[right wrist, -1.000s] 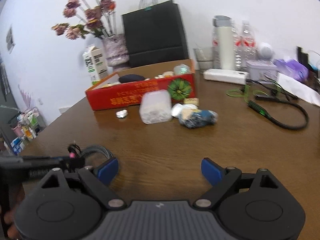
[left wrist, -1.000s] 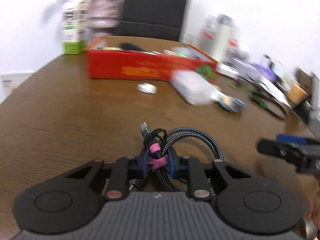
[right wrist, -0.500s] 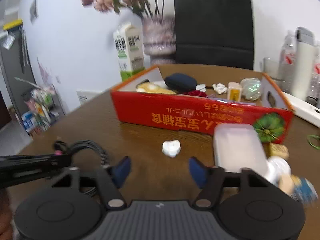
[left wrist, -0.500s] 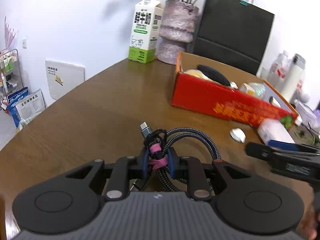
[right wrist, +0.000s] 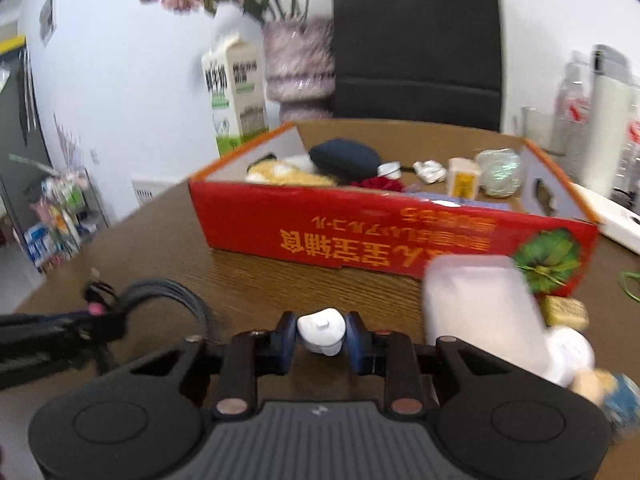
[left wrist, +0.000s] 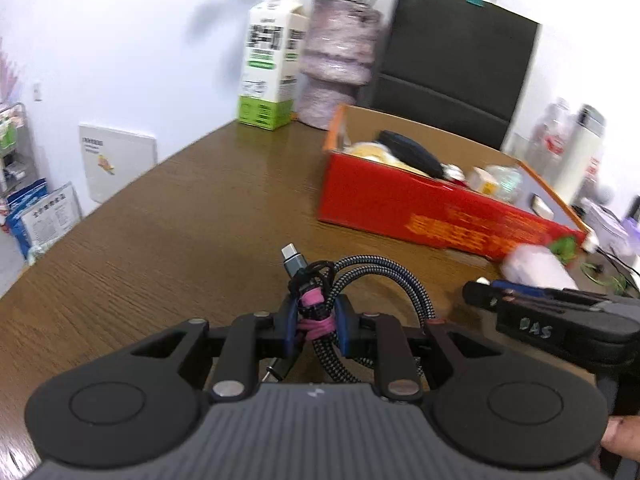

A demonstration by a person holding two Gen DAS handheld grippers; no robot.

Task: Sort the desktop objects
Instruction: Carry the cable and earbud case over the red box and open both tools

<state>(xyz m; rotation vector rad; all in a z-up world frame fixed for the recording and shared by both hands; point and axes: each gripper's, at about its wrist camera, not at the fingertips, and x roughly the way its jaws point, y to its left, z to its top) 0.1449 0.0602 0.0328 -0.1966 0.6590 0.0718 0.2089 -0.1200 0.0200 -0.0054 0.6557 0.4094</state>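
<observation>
My left gripper (left wrist: 316,324) is shut on a coiled braided cable (left wrist: 372,276) bound with a pink tie, held low over the wooden table (left wrist: 180,232). My right gripper (right wrist: 322,336) is shut on a small white object (right wrist: 322,330) just in front of the red cardboard box (right wrist: 380,236). The box (left wrist: 432,208) holds a dark case (right wrist: 344,158), yellow packets and other small items. The cable also shows at the left of the right wrist view (right wrist: 168,292). The right gripper shows at the right of the left wrist view (left wrist: 480,292).
A translucent plastic case (right wrist: 480,312) lies right of my right gripper, with small packets (right wrist: 564,310) beside it. A milk carton (left wrist: 272,60) and a flower vase (left wrist: 336,64) stand behind the box. A black bag (right wrist: 416,44) is at the back. Bottles (right wrist: 612,100) stand at the right.
My right gripper has moved forward to the small white object and closed on it. The left gripper keeps hold of the cable and has shifted slightly toward the box.
</observation>
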